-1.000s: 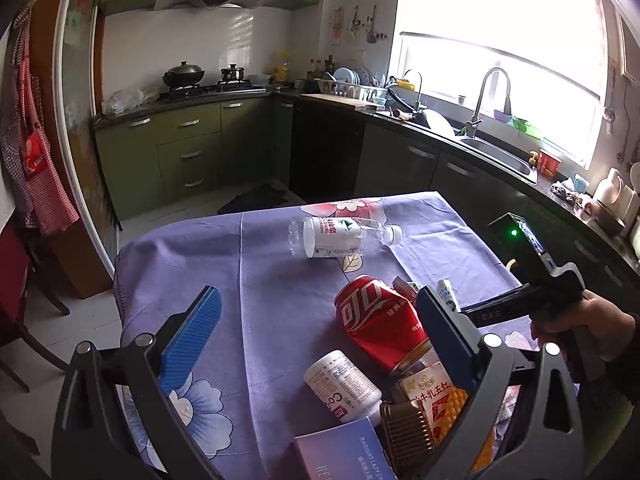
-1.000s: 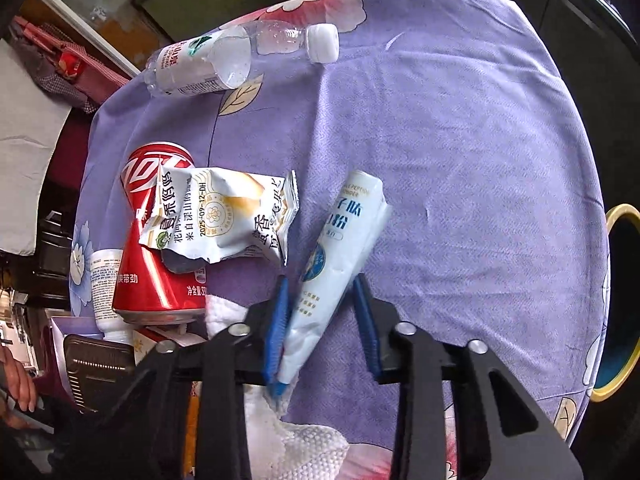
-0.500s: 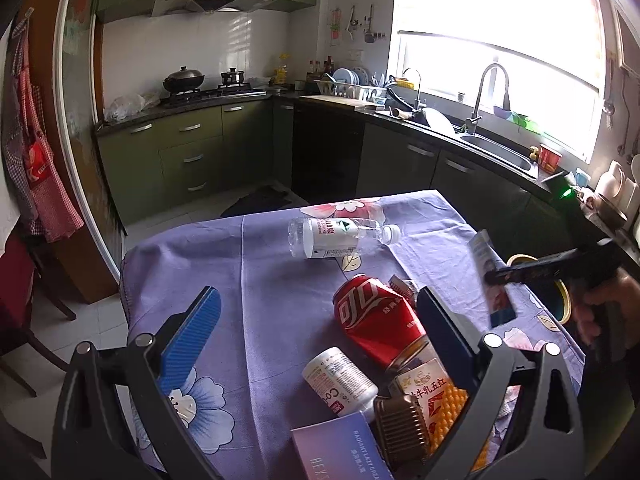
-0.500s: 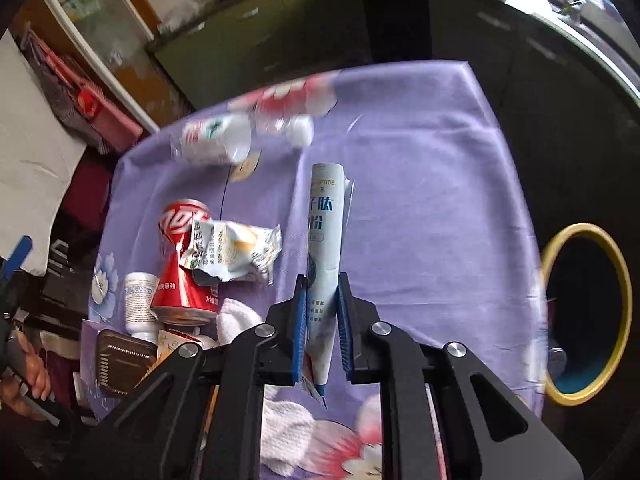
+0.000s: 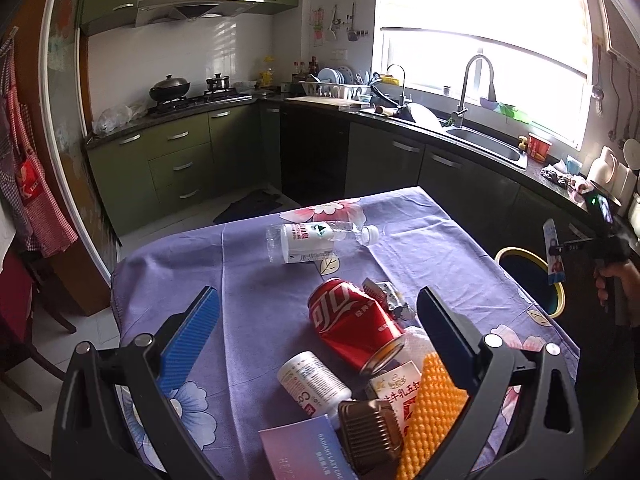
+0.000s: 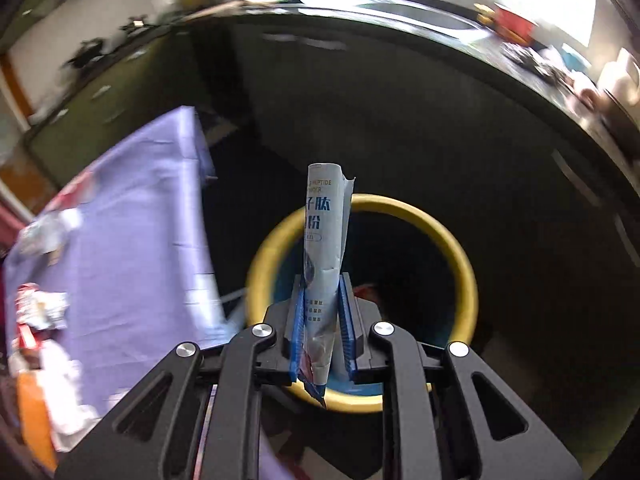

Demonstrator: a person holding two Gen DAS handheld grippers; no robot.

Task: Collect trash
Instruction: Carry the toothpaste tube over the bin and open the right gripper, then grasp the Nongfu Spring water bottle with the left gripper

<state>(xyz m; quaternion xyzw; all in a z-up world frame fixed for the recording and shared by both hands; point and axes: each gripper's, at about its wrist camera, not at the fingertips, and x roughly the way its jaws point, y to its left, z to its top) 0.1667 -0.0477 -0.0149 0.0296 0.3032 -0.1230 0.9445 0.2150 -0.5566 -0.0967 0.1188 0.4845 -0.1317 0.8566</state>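
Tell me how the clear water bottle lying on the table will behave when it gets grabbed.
The water bottle lies on its side on the tablecloth, so a nudge would probably roll it. It looks empty and thin-walled: likely light, and it may dent under the pads. The smooth plastic could slip.

Daylight floods in through the window (image 5: 484, 56), which blows out to white glare and leaves the cabinets (image 5: 180, 160) beneath dim. The left wrist view is sharp. The right wrist view smears with motion blur around its hand-held gripper (image 6: 323, 320). Fisheye bending curves both pictures' edges.
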